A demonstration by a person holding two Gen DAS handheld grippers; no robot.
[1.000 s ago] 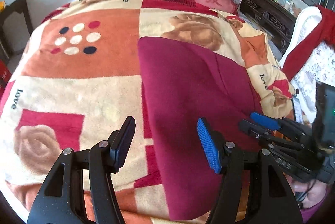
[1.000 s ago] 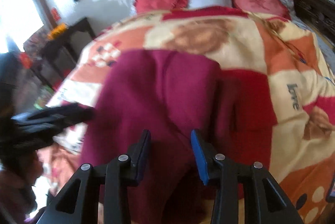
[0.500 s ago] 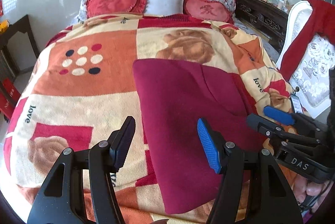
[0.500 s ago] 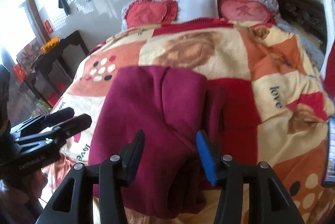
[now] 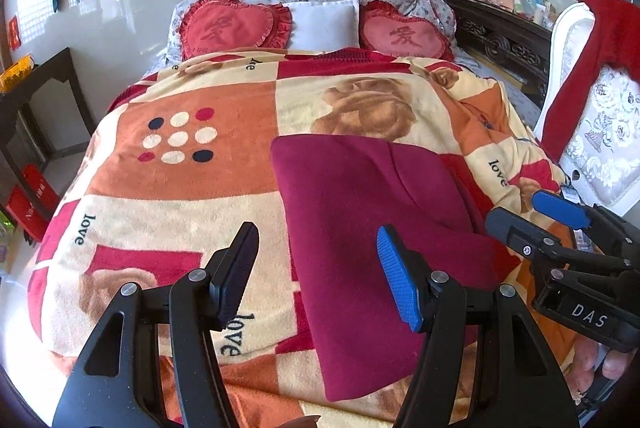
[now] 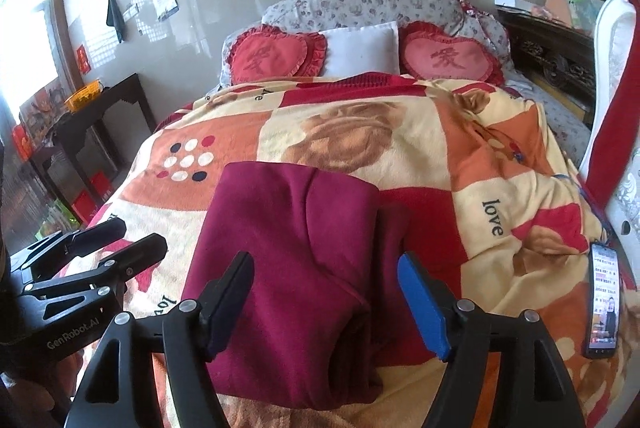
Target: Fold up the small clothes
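Bedroom scene: bed covered with an orange, cream and red fleece blanket (image 5: 168,188), two red heart-shaped cushions (image 5: 234,26) and a white pillow (image 5: 324,22) sitting at the headboard. Maroon fleece garment (image 5: 360,212) is lying on the blanket near the foot of the bed, just right of centre in the left wrist view.

Garment is looking mostly folded: compact rectangle, one layer lapping over another with a diagonal seam showing, edges fairly straight. Right wrist view is showing a thicker bundled edge along its right side and a slightly uneven near corner. My read: main folds are done; what's remaining is maybe one more fold in half or a tidy-up, can't tell which.

Left gripper (image 5: 318,276) is hovering above the garment's near-left edge, jaws spread wide, gripping nothing. Right gripper (image 6: 326,298) is hovering over the near end, jaws also wide apart and empty. Black smartphone (image 6: 604,300) is lying on the blanket off to the right, screen lit.
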